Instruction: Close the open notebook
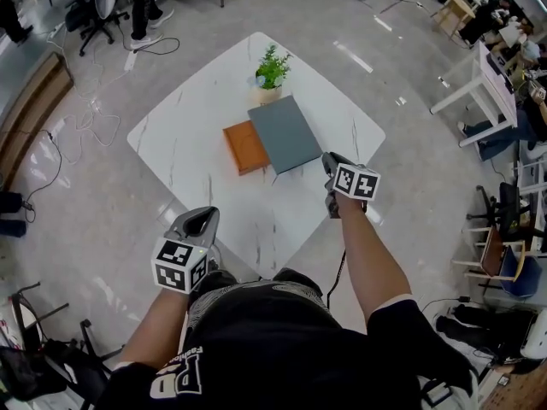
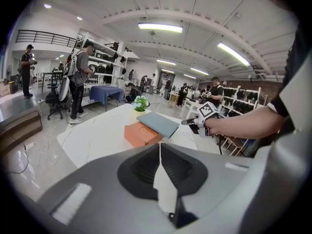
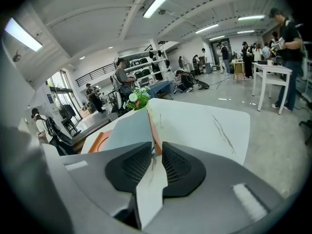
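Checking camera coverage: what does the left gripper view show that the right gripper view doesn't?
Only the left gripper view: the right tool and the person's forearm seen from the side, reaching to the corner of the notebook; also the left tool, jaws together with nothing between.
Only the right gripper view: the right tool's jaws close up, with the notebook's edge running into the narrow gap, apparently gripped; a white desk on the right.
Both: the notebook's grey cover raised over its orange part, the white table and the potted plant.
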